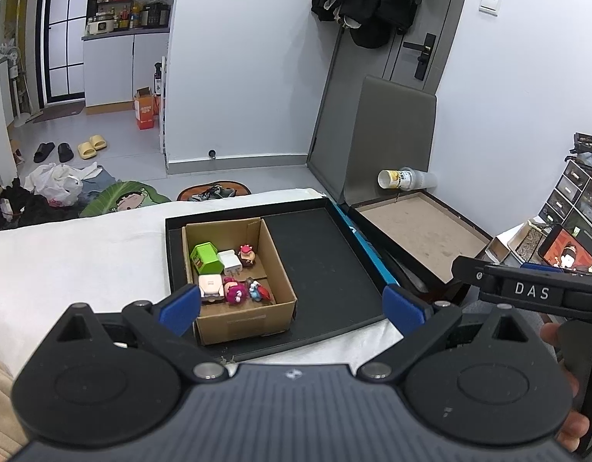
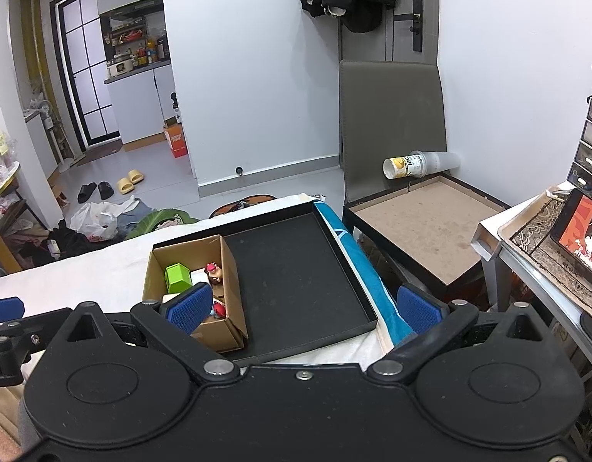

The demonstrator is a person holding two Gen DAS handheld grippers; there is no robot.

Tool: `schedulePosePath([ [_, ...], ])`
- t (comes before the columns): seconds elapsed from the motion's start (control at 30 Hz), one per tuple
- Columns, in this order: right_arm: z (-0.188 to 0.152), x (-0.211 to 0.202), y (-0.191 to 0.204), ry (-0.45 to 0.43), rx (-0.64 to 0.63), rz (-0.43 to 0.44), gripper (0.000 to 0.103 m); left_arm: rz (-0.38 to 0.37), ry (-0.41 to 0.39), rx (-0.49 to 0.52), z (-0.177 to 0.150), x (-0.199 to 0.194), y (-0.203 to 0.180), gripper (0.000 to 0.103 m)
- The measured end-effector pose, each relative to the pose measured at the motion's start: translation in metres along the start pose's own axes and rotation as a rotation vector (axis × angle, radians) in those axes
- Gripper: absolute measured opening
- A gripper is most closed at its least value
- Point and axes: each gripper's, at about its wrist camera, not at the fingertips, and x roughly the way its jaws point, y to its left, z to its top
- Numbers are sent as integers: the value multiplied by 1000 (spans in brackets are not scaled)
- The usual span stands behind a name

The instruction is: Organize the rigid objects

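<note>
A cardboard box (image 1: 242,319) stands in the left part of a black tray (image 1: 326,269) on the white-covered table. In it lie a green block (image 1: 206,258), a white charger (image 1: 229,262), a second white block (image 1: 210,287), a pink figure (image 1: 235,292), a red-capped figure (image 1: 248,255) and a small red-and-blue figure (image 1: 259,292). My left gripper (image 1: 292,310) is open and empty, above the table's near edge. My right gripper (image 2: 303,310) is open and empty, also at the near edge; the box (image 2: 226,331) and tray (image 2: 296,269) lie before it.
A chair (image 2: 419,227) with a cup (image 2: 407,167) lying on its seat stands right of the table. A side table with a phone (image 2: 581,242) is at far right. Clothes, bags and slippers lie on the floor beyond the table.
</note>
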Motion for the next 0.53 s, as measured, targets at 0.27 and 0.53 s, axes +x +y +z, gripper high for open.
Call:
schedulePosePath([
  [0.27, -1, 1, -1, 4, 0, 3, 103, 2, 1, 1, 0, 0, 0, 100],
  [0.53, -1, 2, -1, 11, -4, 6, 103, 17, -26, -4, -2, -5, 2, 100],
])
